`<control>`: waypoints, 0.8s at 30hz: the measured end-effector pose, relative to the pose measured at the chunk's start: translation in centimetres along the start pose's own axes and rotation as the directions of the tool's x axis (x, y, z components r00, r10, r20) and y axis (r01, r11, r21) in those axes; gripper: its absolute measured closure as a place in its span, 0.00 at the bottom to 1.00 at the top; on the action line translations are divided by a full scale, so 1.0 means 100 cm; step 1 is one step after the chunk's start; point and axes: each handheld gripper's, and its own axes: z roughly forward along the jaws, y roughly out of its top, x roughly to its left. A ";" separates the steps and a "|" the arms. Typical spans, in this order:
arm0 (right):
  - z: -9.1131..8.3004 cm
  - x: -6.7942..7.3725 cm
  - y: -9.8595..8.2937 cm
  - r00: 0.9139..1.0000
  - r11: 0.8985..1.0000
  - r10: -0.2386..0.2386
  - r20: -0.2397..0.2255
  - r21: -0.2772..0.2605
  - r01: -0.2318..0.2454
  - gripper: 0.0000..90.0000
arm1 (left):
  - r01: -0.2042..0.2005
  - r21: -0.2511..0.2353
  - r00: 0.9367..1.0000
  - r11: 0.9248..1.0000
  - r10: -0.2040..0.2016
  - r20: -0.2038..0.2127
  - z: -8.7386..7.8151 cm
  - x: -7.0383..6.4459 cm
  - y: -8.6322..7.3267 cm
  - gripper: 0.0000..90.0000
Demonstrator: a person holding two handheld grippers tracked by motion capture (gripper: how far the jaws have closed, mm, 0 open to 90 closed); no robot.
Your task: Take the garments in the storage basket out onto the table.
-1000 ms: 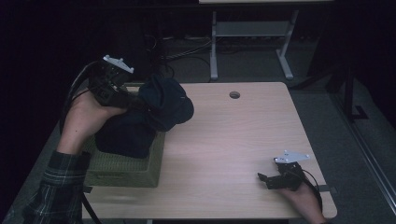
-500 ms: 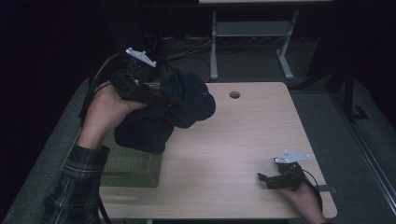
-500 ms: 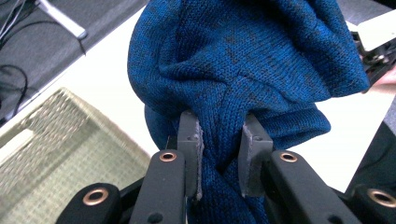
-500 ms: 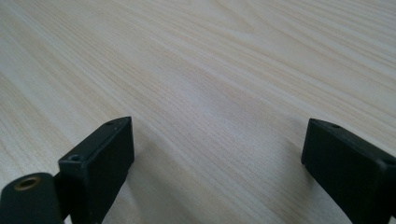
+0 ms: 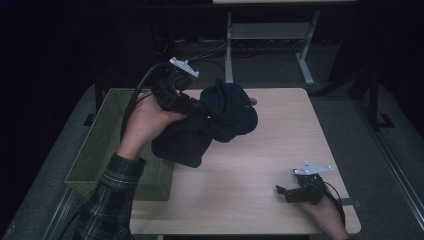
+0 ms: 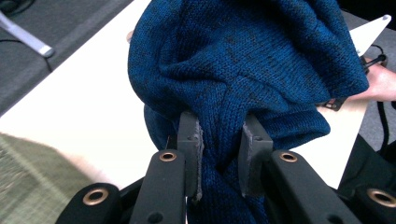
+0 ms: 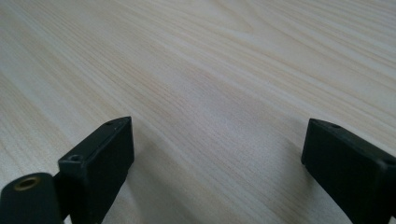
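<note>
The left gripper [image 5: 197, 107] is raised above the light wooden table [image 5: 280, 150], toward the table's 10 o'clock area in the high view. Its jaws are clenched on a dark blue knitted garment [image 5: 215, 122]. In the left gripper view the two jaw pads [image 6: 190, 140] pinch a vertical fold of the knit [image 6: 243, 74] between them; the fabric bulges out above the pads and hangs down below them.

In the high view the garment is bunched into a loose mass. Its upper part sits to the 3 o'clock side of the left gripper, and its lower part droops toward 6 o'clock, over the table's left edge. Whether the lowest fold touches the tabletop cannot be determined.

A green woven rectangular basket [image 5: 97, 150] stands at the table's 9 o'clock side, just beside the table edge. The plaid sleeve [image 5: 107, 200] of the person's left forearm passes over the basket's near right corner.

The right gripper [image 5: 285, 192] rests low at the table's 5 o'clock corner, well apart from the garment. Its jaws are released. In the right gripper view the two black jaws stand wide apart over bare wood grain [image 7: 224, 84], with nothing between them. The grey three-cornered plate [image 5: 312, 167] sits on top of this gripper.

A small round hole [image 5: 253, 101] lies in the tabletop near its 12 o'clock edge, partly hidden by the garment.
</note>
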 end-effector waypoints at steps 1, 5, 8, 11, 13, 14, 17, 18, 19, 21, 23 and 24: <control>0.000 0.000 0.000 1.000 1.000 0.000 0.000 0.000 0.000 0.10 | -0.004 0.003 1.000 1.000 0.004 0.006 0.005 -0.001 0.000 0.82; 0.000 0.000 0.000 1.000 1.000 -0.003 0.000 -0.001 0.003 0.10 | -0.015 0.024 0.999 1.000 0.015 0.034 0.024 -0.008 0.001 0.82; 0.000 0.000 0.000 1.000 1.000 -0.002 -0.001 -0.002 0.002 0.10 | -0.027 0.041 0.998 0.999 0.024 0.057 0.037 -0.013 0.001 0.82; 0.000 0.000 0.000 1.000 1.000 -0.002 0.000 -0.002 0.002 0.10 | -0.026 0.044 0.997 0.999 0.022 0.074 0.051 -0.017 0.001 0.82; 0.000 0.000 0.000 1.000 1.000 -0.002 -0.001 -0.002 0.002 0.10 | -0.020 0.041 0.996 0.999 0.017 0.085 0.060 -0.020 0.001 0.82; 0.000 0.000 0.000 1.000 1.000 -0.002 -0.001 -0.002 0.002 0.10 | -0.020 0.041 0.996 0.999 0.016 0.089 0.064 -0.022 0.001 0.82; 0.000 0.000 0.000 1.000 1.000 -0.001 -0.002 -0.003 0.001 0.10 | -0.029 0.051 0.994 0.998 0.023 0.108 0.077 -0.025 0.001 0.82; 0.000 0.000 0.000 1.000 1.000 -0.001 -0.002 -0.003 0.001 0.10 | -0.021 0.046 0.994 0.999 0.016 0.112 0.082 -0.027 0.001 0.82; 0.000 0.000 0.000 1.000 1.000 -0.002 -0.002 -0.003 0.002 0.10 | -0.031 0.056 0.993 0.998 0.025 0.119 0.086 -0.028 0.001 0.82; 0.000 0.000 0.000 1.000 1.000 -0.005 -0.001 -0.005 0.005 0.10 | -0.024 0.055 0.991 0.998 0.016 0.130 0.096 -0.032 0.000 0.82; 0.000 0.000 0.000 1.000 1.000 -0.005 -0.001 -0.005 0.005 0.10 | -0.025 0.061 0.990 0.998 0.016 0.141 0.106 -0.034 -0.001 0.82; 0.000 0.000 0.000 1.000 1.000 -0.005 -0.001 -0.004 0.005 0.10 | -0.012 0.058 0.989 0.998 0.003 0.146 0.112 -0.036 -0.001 0.82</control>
